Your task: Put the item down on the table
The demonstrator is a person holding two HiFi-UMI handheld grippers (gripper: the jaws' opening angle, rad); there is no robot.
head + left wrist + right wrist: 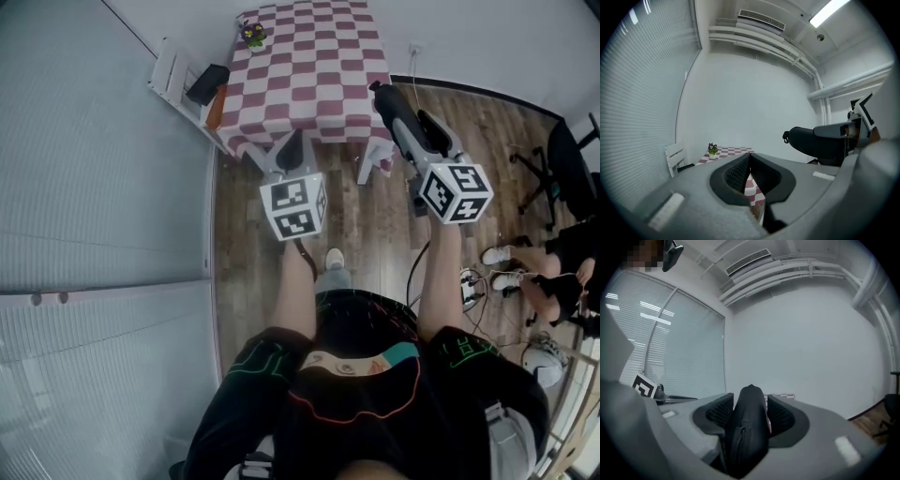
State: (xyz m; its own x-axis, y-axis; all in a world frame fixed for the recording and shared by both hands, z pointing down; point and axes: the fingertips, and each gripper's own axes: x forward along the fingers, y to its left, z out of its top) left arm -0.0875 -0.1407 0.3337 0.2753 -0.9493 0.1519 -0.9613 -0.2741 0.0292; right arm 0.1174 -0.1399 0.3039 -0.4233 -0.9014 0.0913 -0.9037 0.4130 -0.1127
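The item is a black zippered pouch (749, 427). My right gripper (751, 405) is shut on it, with the pouch standing up between the two pads. In the head view the pouch (396, 111) juts forward from the right gripper (417, 141), in the air over the wooden floor just off the near right corner of the table. That table (314, 75) wears a red-and-white checked cloth. My left gripper (292, 148) hovers before the table's near edge. In the left gripper view its jaws (749, 158) are shut with nothing between them, and the pouch (813, 142) shows at the right.
A small flower pot (253, 36) stands on the table's far left corner. A white slatted chair (173, 73) with a dark object (207, 84) on it sits left of the table. Window blinds run along the left. At the right are an office chair (562, 159), a seated person's legs (548, 272) and floor cables (469, 286).
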